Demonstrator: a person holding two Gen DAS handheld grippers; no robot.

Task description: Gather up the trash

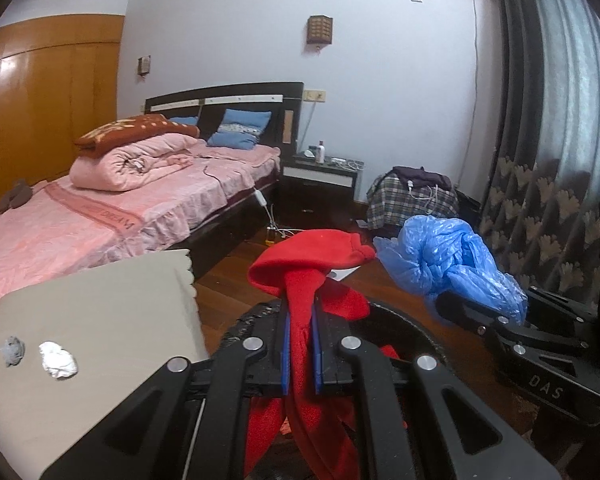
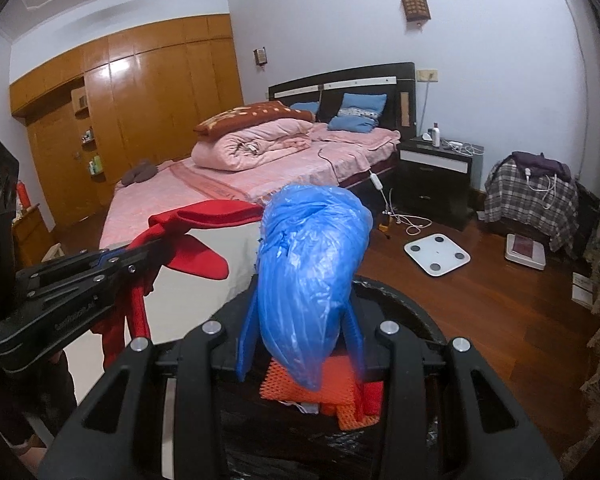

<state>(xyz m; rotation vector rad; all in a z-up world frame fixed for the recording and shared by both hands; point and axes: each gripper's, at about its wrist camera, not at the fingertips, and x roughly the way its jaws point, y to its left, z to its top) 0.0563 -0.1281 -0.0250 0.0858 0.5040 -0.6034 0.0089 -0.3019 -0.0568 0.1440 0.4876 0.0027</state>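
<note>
While we hold both grippers over a black bin (image 2: 428,320), the left gripper (image 1: 300,320) is clenched on a red cloth (image 1: 312,260) that droops toward the bin's mouth, and the right gripper (image 2: 300,320) grasps a crumpled blue bag (image 2: 312,264) between its pads — orange mesh (image 2: 300,388) lies in the bin beneath it. On the grey table (image 1: 100,320) to our left, two wads — one white (image 1: 58,360), one grey (image 1: 13,350) — lie just beside each other.

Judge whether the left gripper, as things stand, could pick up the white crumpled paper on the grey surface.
Probably not yet: the left gripper is shut on the red cloth, so it has no free grip. The white crumpled paper lies uncovered on the grey surface, nothing blocking it.
</note>
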